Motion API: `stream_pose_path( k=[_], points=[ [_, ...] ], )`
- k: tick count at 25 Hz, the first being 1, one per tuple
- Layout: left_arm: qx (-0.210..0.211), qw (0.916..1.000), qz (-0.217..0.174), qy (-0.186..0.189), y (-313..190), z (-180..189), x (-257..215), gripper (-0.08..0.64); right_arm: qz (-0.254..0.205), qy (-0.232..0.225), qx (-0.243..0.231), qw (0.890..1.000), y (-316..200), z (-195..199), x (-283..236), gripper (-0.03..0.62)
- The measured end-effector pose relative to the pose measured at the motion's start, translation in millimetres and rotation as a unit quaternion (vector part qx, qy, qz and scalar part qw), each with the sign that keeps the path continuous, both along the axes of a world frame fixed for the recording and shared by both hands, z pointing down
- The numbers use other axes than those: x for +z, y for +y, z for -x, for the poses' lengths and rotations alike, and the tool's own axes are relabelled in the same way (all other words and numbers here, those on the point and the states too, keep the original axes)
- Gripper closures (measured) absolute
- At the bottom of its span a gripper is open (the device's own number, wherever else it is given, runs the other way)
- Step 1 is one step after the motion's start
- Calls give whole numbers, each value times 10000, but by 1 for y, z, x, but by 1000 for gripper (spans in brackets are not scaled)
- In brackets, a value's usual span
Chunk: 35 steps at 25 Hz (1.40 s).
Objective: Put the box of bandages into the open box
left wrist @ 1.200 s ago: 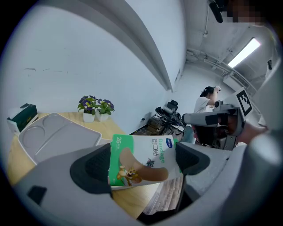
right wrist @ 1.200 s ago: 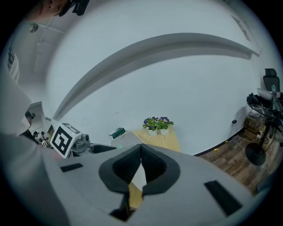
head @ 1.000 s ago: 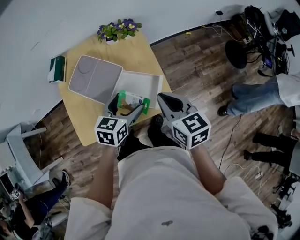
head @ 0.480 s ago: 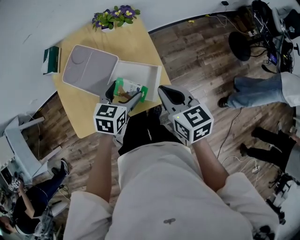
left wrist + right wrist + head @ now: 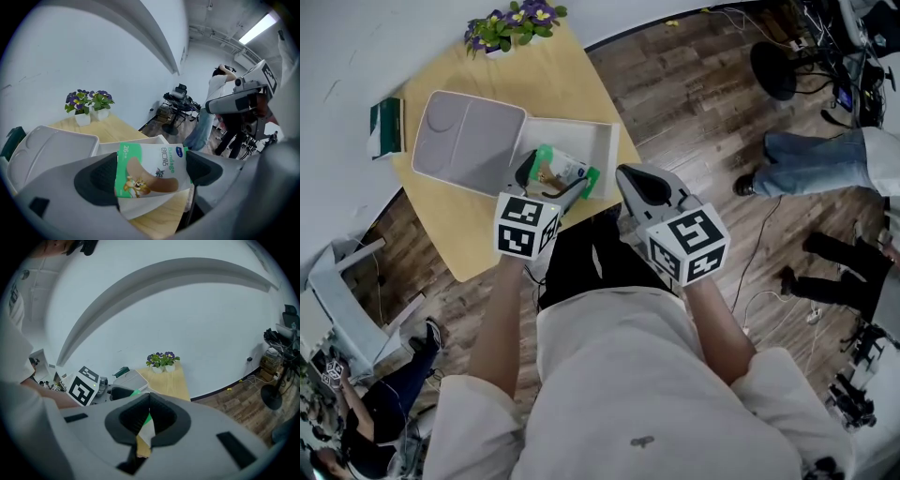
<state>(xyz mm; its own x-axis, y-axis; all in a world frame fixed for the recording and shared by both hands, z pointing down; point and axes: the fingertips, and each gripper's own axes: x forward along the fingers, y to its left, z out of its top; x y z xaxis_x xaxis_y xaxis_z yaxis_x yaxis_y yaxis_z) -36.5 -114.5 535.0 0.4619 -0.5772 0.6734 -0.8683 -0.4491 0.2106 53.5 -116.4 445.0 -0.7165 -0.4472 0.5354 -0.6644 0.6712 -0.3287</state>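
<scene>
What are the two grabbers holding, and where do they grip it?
The left gripper holds the box of bandages by its two opposite side edges, one jaw on each. The right gripper is shut and holds nothing.

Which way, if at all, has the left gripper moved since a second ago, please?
Yes. The left gripper, shut on the box of bandages, has moved forward toward the open box, whose near edge the bandages now overlap.

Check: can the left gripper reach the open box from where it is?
Probably yes. The left gripper, shut on the box of bandages, hangs at the open box's near edge; the lid lies folded back on the far side, and nothing stands between.
</scene>
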Motion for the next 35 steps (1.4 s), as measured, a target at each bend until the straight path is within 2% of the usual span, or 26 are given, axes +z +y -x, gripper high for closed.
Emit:
stream_pose_path(
  k=[7, 18, 29, 35],
  points=[
    [309, 9992, 253, -2, -7, -6, 19, 96, 137, 52, 147, 9998, -1, 1, 10, 589],
    [804, 9943, 605, -348, -18, -16, 56, 97, 302, 218, 439, 9983, -4, -9, 23, 589],
    [996, 9881, 999, -618, -17, -21, 87, 95, 429, 255, 583, 9970, -7, -20, 33, 589],
    [1090, 9853, 1085, -749, -18, -21, 94, 96, 497, 245, 647, 9964, -8, -22, 38, 589]
  ],
)
